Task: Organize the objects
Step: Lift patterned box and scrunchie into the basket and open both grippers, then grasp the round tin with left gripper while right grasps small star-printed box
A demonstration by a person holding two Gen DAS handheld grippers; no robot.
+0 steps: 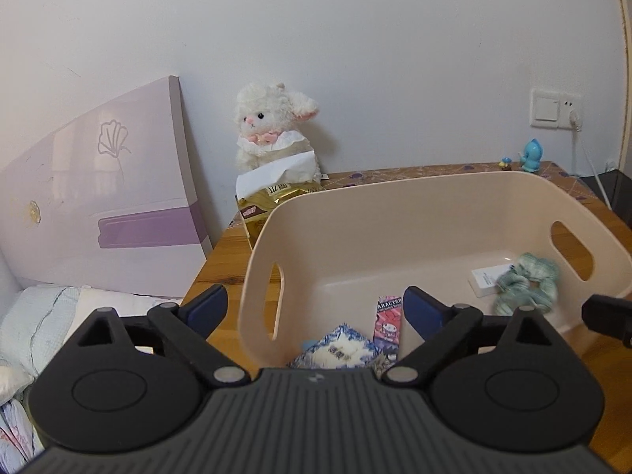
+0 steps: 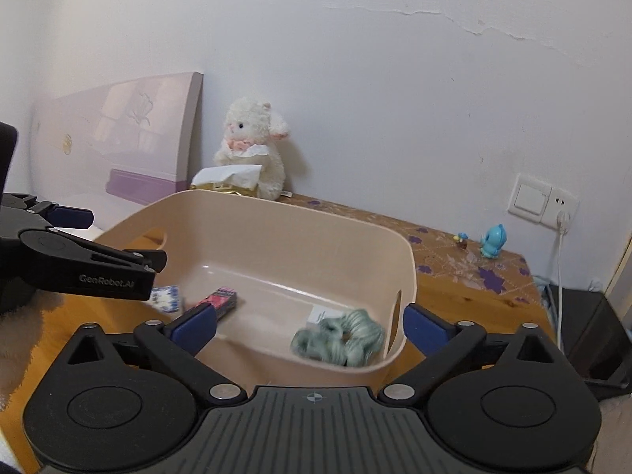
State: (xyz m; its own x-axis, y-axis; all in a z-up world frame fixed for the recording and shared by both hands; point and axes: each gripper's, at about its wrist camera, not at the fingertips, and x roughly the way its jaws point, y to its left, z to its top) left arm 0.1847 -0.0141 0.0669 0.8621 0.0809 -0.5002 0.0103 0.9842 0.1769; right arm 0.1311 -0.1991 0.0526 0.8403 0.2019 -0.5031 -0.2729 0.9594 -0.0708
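Both claws gape wide, empty, above the bin holding a scrunchie.

The green scrunchie is motion-blurred, half covering a white card (print unreadable) in the basin.

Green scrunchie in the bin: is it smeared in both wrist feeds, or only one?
Left wrist view: the green fabric scrunchie is motion-smeared, while the beige plastic bin rim stays sharp. Right wrist view: the scrunchie is blurred too, its folds soft.
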